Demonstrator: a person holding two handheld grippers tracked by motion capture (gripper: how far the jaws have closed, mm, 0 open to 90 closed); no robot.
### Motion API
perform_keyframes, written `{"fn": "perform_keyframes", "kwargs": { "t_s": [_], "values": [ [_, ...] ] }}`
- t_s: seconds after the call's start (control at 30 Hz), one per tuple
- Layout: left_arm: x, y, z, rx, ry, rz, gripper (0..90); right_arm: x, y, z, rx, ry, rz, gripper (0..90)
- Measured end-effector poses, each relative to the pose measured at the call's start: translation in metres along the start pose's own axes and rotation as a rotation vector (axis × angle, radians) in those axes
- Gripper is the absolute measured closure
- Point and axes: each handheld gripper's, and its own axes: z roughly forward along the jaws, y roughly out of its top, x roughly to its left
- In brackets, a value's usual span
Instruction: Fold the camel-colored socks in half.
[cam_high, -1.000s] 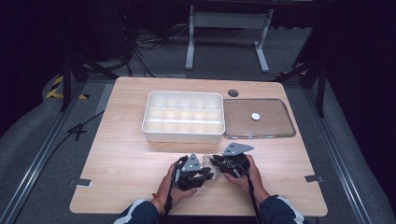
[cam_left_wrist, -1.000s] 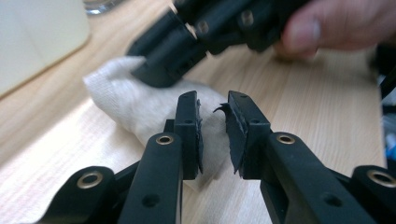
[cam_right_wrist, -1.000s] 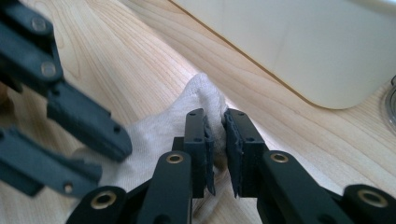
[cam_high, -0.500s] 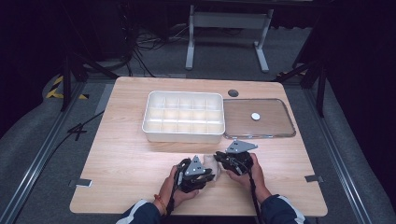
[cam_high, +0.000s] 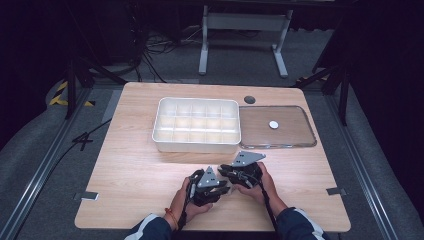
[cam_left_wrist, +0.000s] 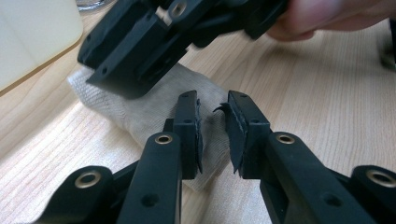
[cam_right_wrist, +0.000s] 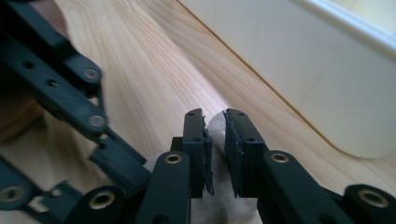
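Note:
A beige knitted cloth (cam_left_wrist: 154, 105) lies on the wooden table (cam_high: 130, 170) near its front edge. My left gripper (cam_left_wrist: 212, 135) has its jaws nearly together, with the cloth's near end between the pads. My right gripper (cam_right_wrist: 215, 140) is shut on a small fold of the cloth (cam_right_wrist: 215, 122) that rises between its pads. In the high view the left gripper (cam_high: 223, 189) and the right gripper (cam_high: 223, 176) meet tip to tip at the front middle. The right gripper's black jaws (cam_left_wrist: 135, 70) press onto the cloth's far end in the left gripper view.
A white compartment bin (cam_high: 197, 125) stands behind the grippers, its wall close by in the right gripper view (cam_right_wrist: 327, 70). A clear lid (cam_high: 295, 135) with a white disc (cam_high: 273, 124) lies to its right. Bare table spreads left and right of the hands.
The right gripper has shifted very slightly beside the left one. The left gripper has kept still, and both stay on the cloth.

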Motion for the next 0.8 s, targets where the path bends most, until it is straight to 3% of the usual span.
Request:
{"fn": "perform_keyframes", "kwargs": {
  "t_s": [0.07,0.3,0.57,0.63,0.7,0.77,0.8],
  "values": [
    [-0.001,0.0,0.0,0.004,0.011,0.019,74.7,-0.004,-0.002,0.002,0.006,-0.013,0.01,83.6],
    [0.0,0.0,0.001,0.0,0.005,0.013,74.8,-0.005,-0.004,0.003,0.021,-0.069,-0.017,86.8],
    [0.001,0.0,0.001,0.004,-0.003,0.007,74.8,-0.015,-0.007,-0.004,0.026,-0.126,0.03,87.4],
    [0.001,0.0,0.001,0.002,-0.004,0.007,74.8,-0.019,-0.008,-0.008,0.036,-0.172,0.03,87.4],
    [0.001,0.0,0.001,0.004,-0.004,0.007,74.8,-0.024,-0.01,-0.016,-0.011,-0.179,0.066,87.4],
    [0.001,0.0,0.001,0.004,-0.006,0.005,74.8,-0.024,-0.008,-0.025,-0.066,-0.156,0.069,86.7],
    [0.001,0.0,0.001,0.004,-0.006,0.005,74.8,-0.024,-0.008,-0.025,-0.066,-0.156,0.069,86.7]
  ]
}}
